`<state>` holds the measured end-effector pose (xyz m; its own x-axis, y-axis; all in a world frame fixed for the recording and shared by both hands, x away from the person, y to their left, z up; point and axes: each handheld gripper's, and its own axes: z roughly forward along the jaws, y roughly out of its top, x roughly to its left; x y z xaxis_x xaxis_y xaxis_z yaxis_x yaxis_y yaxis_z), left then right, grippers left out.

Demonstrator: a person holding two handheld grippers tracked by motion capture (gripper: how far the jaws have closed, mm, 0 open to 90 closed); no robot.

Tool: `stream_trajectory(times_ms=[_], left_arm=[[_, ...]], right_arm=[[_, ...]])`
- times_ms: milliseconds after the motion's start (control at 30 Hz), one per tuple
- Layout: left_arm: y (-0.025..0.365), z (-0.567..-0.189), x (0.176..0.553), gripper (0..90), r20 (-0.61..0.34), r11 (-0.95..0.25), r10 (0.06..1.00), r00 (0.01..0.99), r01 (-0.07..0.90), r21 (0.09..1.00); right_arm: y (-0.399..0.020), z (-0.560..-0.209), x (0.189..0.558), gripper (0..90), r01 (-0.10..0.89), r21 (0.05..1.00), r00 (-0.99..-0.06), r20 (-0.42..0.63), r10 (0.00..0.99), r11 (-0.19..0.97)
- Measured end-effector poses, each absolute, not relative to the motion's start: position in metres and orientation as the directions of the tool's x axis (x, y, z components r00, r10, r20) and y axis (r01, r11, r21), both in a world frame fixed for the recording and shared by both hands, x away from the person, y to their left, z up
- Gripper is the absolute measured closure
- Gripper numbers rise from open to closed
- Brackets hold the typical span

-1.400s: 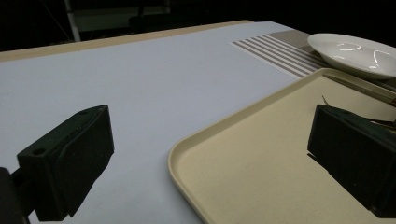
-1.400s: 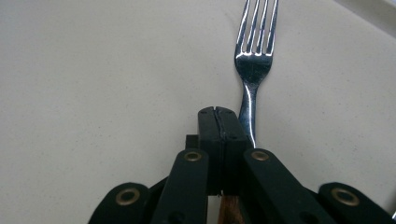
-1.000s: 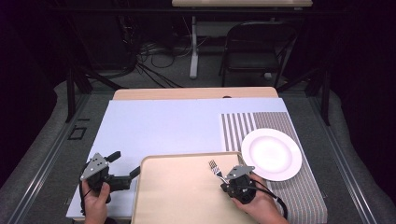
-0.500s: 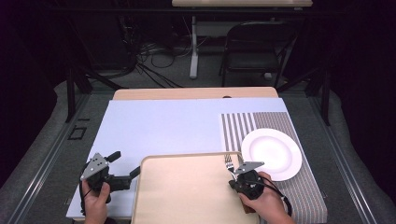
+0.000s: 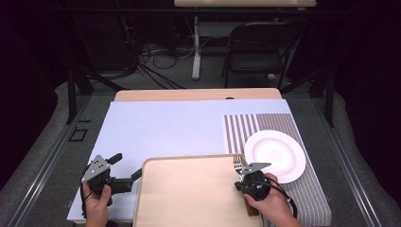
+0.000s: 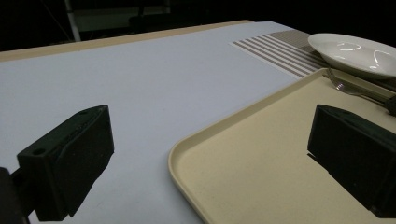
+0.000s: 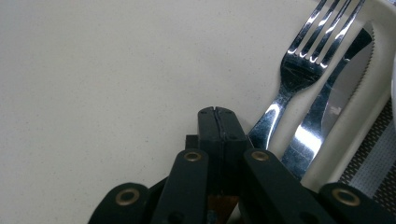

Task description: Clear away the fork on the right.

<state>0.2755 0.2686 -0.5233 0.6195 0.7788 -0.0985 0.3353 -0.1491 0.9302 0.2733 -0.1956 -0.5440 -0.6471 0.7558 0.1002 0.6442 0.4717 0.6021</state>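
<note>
A beige tray (image 5: 189,194) lies at the table's near edge. At its right rim a steel fork (image 5: 237,162) points away from me, and my right gripper (image 5: 242,172) sits just behind it. In the right gripper view the jaws (image 7: 217,126) are pressed together with nothing between the tips. The fork (image 7: 299,70) and a serrated knife (image 7: 327,112) run past them on the right, by the tray's rim. My left gripper (image 5: 126,165) rests left of the tray, jaws wide open and empty. It (image 6: 210,140) faces the tray's corner (image 6: 243,177).
A white plate (image 5: 274,155) sits on a striped placemat (image 5: 246,127) right of the tray; the left gripper view also shows the plate (image 6: 359,46). A pale blue cover (image 5: 165,127) spans the table. A folding chair and cables stand beyond the far edge.
My right hand and gripper have shifted right across the tray to its right rim, and the fork has shifted right with them. The left gripper has stayed put.
</note>
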Motion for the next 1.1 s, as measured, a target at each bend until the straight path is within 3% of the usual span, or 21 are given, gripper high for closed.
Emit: stream_trajectory(times_ms=[433,700,967,1100], left_arm=[[0.269,-0.523,0.275,0.4,-0.099,-0.147,0.78,0.618,0.334,0.931],[0.269,-0.523,0.275,0.4,-0.097,-0.149,0.78,0.619,0.334,0.931],[0.269,-0.523,0.275,0.5,-0.101,-0.144,0.779,0.619,0.333,0.932],[0.269,-0.523,0.274,0.5,-0.1,-0.145,0.78,0.618,0.333,0.932]], right_arm=[[-0.196,-0.544,0.274,90.0,0.644,0.608,-0.645,0.105,0.757,0.465],[-0.194,-0.535,0.268,79.1,0.617,0.643,-0.669,0.124,0.733,0.454],[-0.195,-0.522,0.262,60.8,0.535,0.723,-0.681,0.062,0.73,0.437],[-0.198,-0.517,0.262,55.9,0.484,0.769,-0.683,0.033,0.73,0.418]])
